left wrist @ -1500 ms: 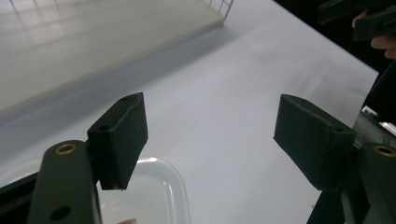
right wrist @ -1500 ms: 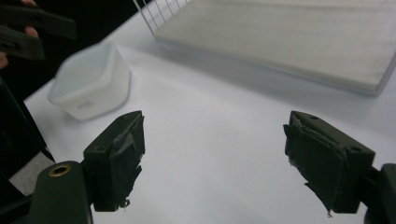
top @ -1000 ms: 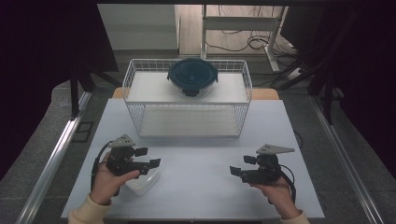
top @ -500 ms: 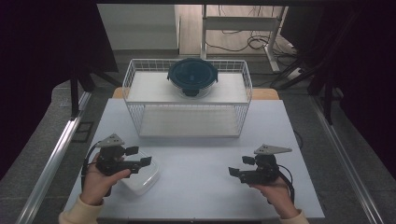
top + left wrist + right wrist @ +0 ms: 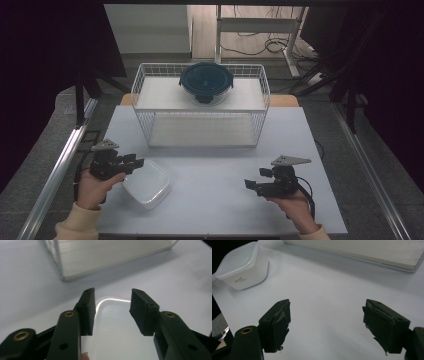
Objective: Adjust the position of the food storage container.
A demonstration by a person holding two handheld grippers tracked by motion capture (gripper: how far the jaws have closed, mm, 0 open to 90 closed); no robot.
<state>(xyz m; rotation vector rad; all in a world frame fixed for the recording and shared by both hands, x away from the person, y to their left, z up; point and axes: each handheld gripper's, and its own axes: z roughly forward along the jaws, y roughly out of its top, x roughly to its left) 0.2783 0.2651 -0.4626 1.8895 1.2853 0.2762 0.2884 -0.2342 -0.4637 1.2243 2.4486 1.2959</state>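
White desk [image 5: 220,200]: left tool [image 5: 134,164] unclenched, jaws just narrowing above lidded box [image 5: 146,183], nothing gripped. Right tool [image 5: 254,186] spread, idle. Next: lower, pinch box rim.

High view looks down — gripper views skim the container [image 5: 147,183].

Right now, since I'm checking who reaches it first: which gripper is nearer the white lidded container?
Left. The left gripper hangs over the white lidded container's edge; the right gripper rests well across the table.

Translucent plastic container [image 5: 147,183], white wire basket [image 5: 200,107].
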